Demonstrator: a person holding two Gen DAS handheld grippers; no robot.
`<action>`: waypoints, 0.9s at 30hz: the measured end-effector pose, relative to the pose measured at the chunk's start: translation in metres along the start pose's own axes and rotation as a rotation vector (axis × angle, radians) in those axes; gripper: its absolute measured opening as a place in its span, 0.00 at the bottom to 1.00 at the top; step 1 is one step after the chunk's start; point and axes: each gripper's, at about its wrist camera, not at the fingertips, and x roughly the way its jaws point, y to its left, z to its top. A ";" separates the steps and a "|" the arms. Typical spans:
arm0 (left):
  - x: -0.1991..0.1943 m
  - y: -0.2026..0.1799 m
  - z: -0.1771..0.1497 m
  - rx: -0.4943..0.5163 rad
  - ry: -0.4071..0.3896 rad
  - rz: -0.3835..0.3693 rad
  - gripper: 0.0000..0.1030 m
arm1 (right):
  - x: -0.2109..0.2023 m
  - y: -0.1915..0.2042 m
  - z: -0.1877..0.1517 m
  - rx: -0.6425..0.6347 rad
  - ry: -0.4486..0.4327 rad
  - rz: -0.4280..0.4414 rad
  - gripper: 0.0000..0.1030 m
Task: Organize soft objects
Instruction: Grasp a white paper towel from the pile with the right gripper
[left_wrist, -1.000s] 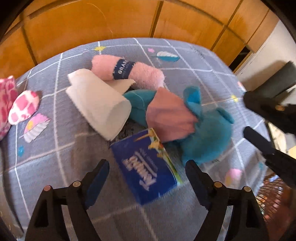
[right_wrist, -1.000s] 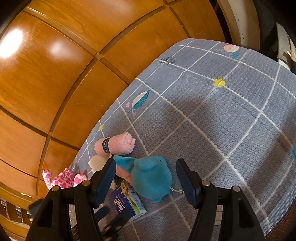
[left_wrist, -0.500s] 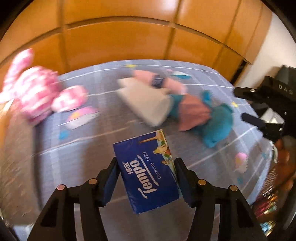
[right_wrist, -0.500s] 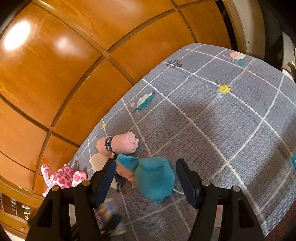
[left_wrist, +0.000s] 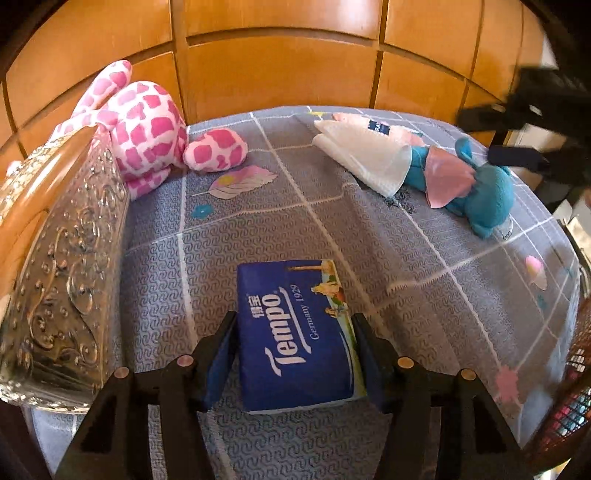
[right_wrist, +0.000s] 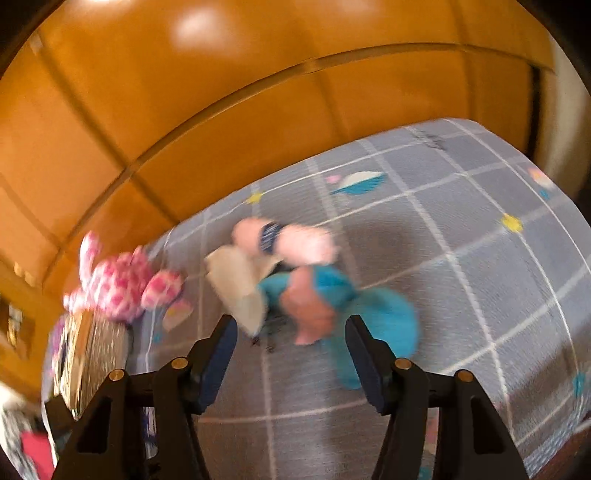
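I am holding the tissue pack (left_wrist: 295, 339) clamped lengthwise in my left gripper (left_wrist: 293, 365), the embossed box (left_wrist: 62, 266) lying just to its left, while my right gripper (right_wrist: 290, 354) is hanging open and empty above the blue plush (right_wrist: 373, 314)

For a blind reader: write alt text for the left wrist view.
The left tool grips a blue Tempo tissue pack above a grey patterned bedspread. Behind lie a pink-spotted plush, a white cloth and a teal plush.
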 end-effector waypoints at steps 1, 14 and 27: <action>0.001 0.000 0.000 -0.004 -0.002 -0.006 0.59 | 0.004 0.008 0.002 -0.024 0.011 0.002 0.58; -0.003 0.003 -0.001 -0.020 -0.033 -0.048 0.59 | 0.129 0.047 0.053 -0.133 0.198 -0.136 0.58; 0.002 0.003 -0.008 -0.006 -0.050 -0.042 0.60 | 0.066 0.057 0.012 -0.225 0.244 0.049 0.08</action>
